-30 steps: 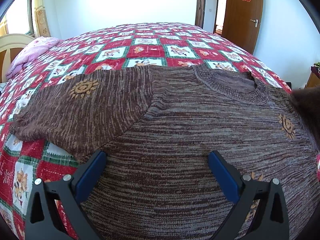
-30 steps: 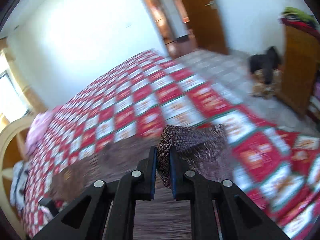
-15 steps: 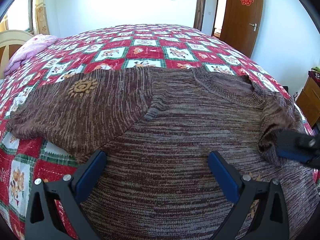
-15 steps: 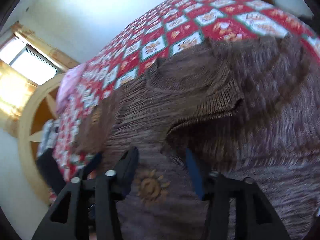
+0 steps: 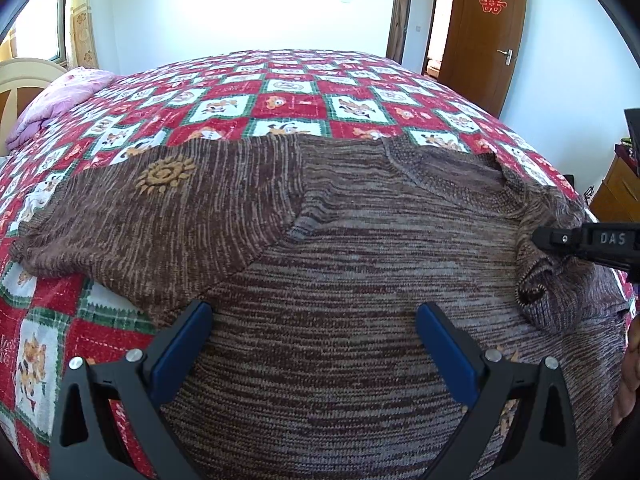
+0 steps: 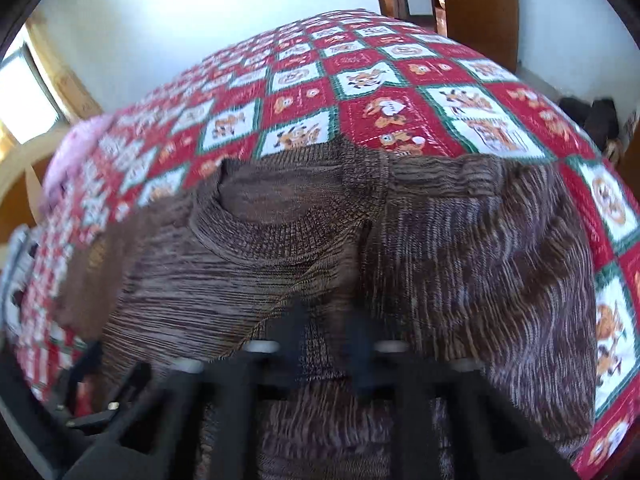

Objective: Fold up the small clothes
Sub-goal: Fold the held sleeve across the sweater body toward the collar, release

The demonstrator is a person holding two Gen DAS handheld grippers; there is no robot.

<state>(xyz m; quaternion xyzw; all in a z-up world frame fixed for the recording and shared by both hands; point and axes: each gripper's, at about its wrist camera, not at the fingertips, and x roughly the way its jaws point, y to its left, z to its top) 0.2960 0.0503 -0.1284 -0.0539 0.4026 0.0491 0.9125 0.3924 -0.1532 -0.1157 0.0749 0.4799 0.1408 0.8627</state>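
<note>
A brown knitted sweater [image 5: 360,248] lies flat on the bed, collar [image 5: 452,180] toward the far side, its left sleeve [image 5: 160,208] spread out with a sun motif. My left gripper [image 5: 314,344] is open and empty over the sweater's body. My right gripper [image 6: 328,344] is nearly closed on a fold of the sweater [image 6: 316,344] just below the collar [image 6: 280,232]. It also shows in the left wrist view [image 5: 580,244] at the right edge, beside the bunched right sleeve [image 5: 548,264]. The right sleeve [image 6: 500,264] lies folded in over the body.
The bed has a red, white and green patterned quilt [image 5: 288,100]. A pink pillow [image 5: 64,96] and a headboard lie at the far left. A brown door [image 5: 484,28] and a wooden cabinet [image 5: 616,192] stand to the right.
My right gripper carried the right sleeve in over the body, opened, and has now closed down on a fold below the collar. The left gripper has stayed open in place.
</note>
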